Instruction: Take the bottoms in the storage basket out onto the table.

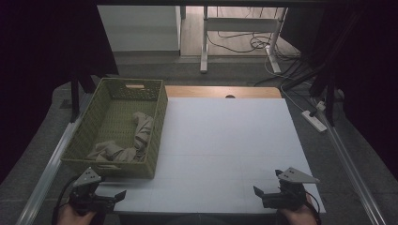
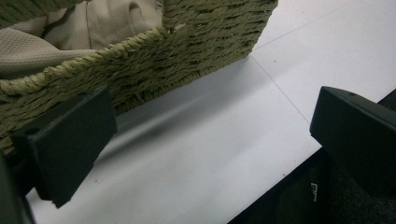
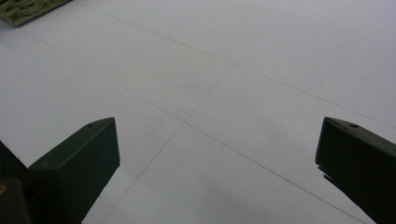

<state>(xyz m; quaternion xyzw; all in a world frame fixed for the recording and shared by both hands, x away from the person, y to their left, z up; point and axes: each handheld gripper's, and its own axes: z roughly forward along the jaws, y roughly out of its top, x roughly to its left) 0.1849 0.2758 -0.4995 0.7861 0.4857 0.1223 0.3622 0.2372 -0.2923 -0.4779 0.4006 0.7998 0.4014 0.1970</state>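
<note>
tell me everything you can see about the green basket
The green basket is a rectangular, open-topped basket of olive woven fibre with a braided rim and a handle cut-out in its far wall. It sits upright on the left part of the white table. A crumpled beige cloth lies inside, towards the near right side. The left gripper hangs just before its near wall, apart, jaws open.

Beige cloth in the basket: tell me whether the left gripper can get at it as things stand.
Probably yes. The left gripper is open, holding nothing, just before the green basket. The beige cloth lies uncovered in the open-topped basket; only the near wall stands between, so it must go over.
</note>
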